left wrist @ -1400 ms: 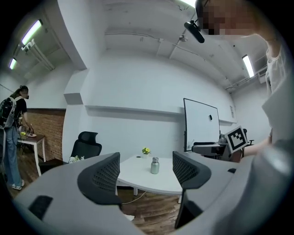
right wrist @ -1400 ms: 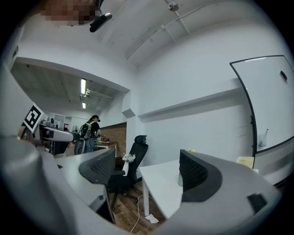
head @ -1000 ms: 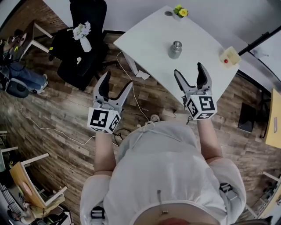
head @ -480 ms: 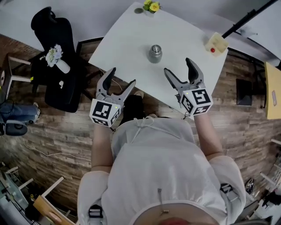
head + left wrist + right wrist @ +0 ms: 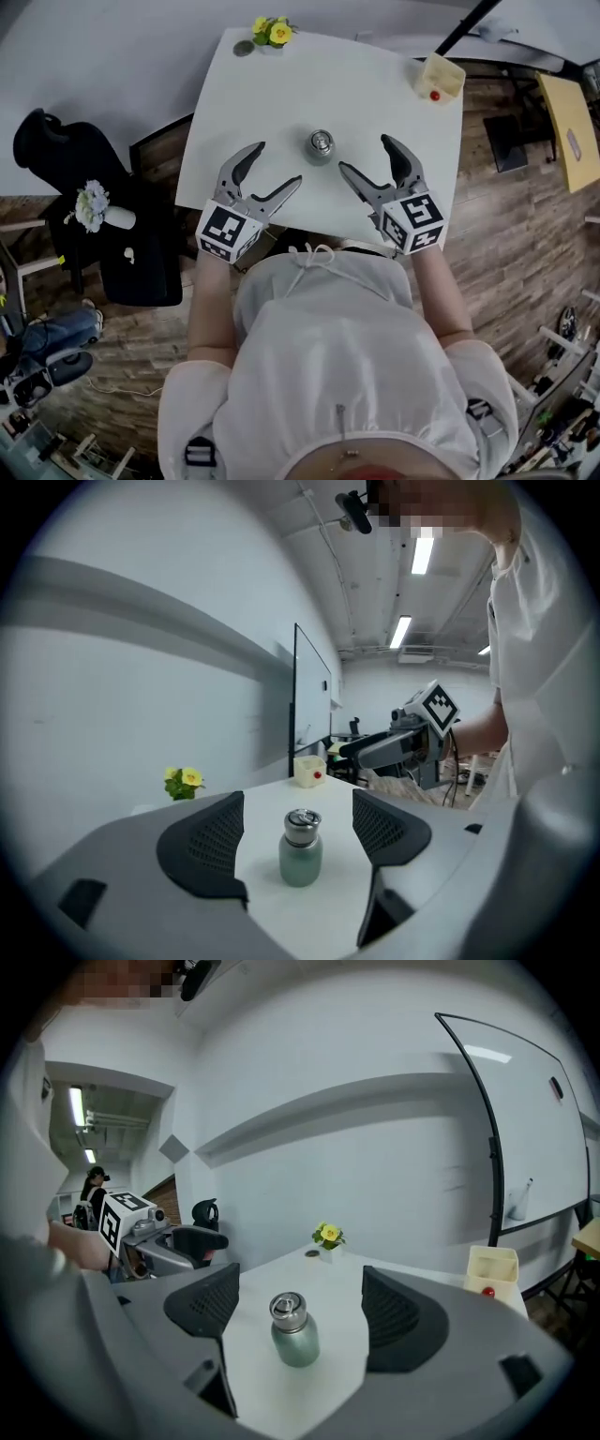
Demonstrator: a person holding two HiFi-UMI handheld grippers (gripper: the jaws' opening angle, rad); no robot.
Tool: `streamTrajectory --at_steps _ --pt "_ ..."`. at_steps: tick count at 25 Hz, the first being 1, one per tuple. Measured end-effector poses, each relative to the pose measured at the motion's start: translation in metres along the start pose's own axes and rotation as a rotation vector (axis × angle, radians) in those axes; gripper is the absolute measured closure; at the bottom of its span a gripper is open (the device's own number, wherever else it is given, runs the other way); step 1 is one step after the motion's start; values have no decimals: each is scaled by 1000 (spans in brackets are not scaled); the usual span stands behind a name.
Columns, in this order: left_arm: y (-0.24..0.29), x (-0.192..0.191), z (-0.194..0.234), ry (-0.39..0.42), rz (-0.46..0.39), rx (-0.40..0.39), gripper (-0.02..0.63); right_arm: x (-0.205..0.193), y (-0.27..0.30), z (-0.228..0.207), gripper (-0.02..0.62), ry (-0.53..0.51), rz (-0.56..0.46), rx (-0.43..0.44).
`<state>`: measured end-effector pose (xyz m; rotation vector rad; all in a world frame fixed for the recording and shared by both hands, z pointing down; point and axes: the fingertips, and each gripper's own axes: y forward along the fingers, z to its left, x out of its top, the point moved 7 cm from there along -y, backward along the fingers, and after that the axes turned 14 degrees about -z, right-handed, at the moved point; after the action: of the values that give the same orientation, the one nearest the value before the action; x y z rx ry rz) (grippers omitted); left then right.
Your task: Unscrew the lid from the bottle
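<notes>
A small grey-green bottle (image 5: 321,147) with a silver screw lid (image 5: 302,825) and a ring on top stands upright near the middle of the white table (image 5: 281,94). My left gripper (image 5: 269,170) hovers at the table's near edge, left of the bottle, jaws wide apart and empty. On the other side my right gripper (image 5: 371,161) is open too, nothing between its pads. Each gripper view frames the bottle (image 5: 293,1331) ahead between the jaws, well clear of the pads. The right gripper (image 5: 394,747) shows beyond the bottle in the left gripper view.
A small pot of yellow flowers (image 5: 273,33) and a dark disc (image 5: 244,48) sit at the table's far left corner. A cream box with a red knob (image 5: 438,78) stands at the far right corner. A black chair holding a white bouquet (image 5: 94,204) is left of the table.
The view has swung so the table lies squarely ahead. Both grippers have come forward over the near edge, flanking the bottle. Jaws stay wide.
</notes>
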<state>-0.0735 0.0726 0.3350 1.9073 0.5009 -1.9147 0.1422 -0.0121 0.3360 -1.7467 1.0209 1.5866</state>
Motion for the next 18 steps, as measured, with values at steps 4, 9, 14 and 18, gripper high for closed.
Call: streamTrajectory --at_steps 4,9,14,18 --pt "27 -39 20 -16 107 -162 242 -12 16 1 209 25 49 -40" --pt "55 -70 23 -12 81 -328 212 -25 35 7 212 7 124 -36" --pt "84 -105 31 -70 67 -412 198 -40 60 8 224 21 189 -21" --pt "100 -127 35 -108 80 -490 198 -51 72 9 250 18 246 8"
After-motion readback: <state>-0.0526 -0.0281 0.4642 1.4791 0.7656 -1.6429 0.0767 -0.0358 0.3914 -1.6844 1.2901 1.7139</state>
